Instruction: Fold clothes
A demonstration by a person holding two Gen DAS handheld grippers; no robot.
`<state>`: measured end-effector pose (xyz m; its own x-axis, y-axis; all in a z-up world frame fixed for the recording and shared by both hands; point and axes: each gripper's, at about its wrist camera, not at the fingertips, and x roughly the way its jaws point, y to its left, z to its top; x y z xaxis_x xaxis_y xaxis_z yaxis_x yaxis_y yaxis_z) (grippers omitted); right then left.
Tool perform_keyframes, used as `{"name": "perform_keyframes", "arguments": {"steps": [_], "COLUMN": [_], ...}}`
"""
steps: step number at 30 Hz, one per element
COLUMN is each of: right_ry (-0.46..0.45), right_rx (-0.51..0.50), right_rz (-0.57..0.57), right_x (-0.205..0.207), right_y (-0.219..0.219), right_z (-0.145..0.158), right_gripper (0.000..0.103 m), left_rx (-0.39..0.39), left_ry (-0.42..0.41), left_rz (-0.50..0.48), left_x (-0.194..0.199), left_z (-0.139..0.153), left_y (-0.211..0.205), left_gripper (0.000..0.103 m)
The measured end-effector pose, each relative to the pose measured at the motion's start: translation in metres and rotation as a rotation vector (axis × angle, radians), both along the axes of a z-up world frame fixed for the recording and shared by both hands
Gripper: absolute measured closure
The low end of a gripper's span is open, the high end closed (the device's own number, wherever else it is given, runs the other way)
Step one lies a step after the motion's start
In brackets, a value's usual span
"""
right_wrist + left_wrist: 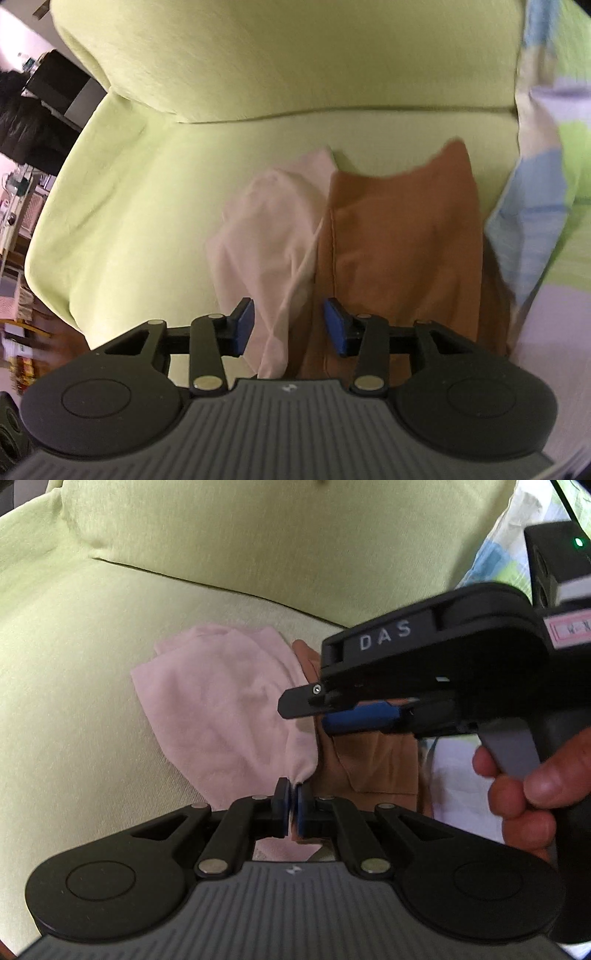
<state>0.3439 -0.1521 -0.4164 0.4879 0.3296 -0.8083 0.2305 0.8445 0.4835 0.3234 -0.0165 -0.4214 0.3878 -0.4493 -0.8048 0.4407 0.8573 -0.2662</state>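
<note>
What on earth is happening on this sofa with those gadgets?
A person is folding clothes with a handheld gripper in each hand. The left gripper is shut on an edge of the pink garment lying on the green sofa. The right gripper hangs open over the pink and brown garment.

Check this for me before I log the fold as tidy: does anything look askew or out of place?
Yes. The pale pink cloth garment lies rumpled and skewed on the light green sofa seat, overlapping the rust-orange cloth garment. One pink corner is pinched in the left claw.
</note>
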Motion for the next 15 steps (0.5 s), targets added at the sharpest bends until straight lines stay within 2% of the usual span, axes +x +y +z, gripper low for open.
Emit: {"name": "perform_keyframes", "arguments": {"steps": [5,8,11,13,14,15], "right_ry": [-0.015,0.023,0.046,0.047,0.043,0.033], "right_rx": [-0.053,-0.073,-0.098,-0.078,-0.054,0.02], "right_rz": [0.022,0.029,0.023,-0.006,-0.026,-0.055], "right_x": [0.016,0.02,0.021,0.019,0.017,0.015], "right_y": [0.006,0.01,0.015,0.012,0.008,0.002], "right_z": [0.001,-0.006,-0.006,-0.005,-0.005,-0.004], "right_gripper": [0.075,0.098,0.102,0.102,0.102,0.102], "left_rx": [-0.005,0.008,-0.001,-0.014,-0.019,-0.024], "left_ry": [-0.003,-0.009,-0.016,-0.03,-0.039,-0.048], "left_rz": [-0.014,-0.03,-0.049,-0.062,-0.067,-0.072], "left_x": [-0.001,-0.001,0.0,0.001,0.001,0.001], "left_z": [-0.004,-0.007,-0.006,-0.001,0.002,0.006], "left_y": [-0.003,-0.006,-0.007,-0.006,-0.003,0.001], "left_gripper": [0.102,0.101,0.099,0.094,0.086,0.073]}}
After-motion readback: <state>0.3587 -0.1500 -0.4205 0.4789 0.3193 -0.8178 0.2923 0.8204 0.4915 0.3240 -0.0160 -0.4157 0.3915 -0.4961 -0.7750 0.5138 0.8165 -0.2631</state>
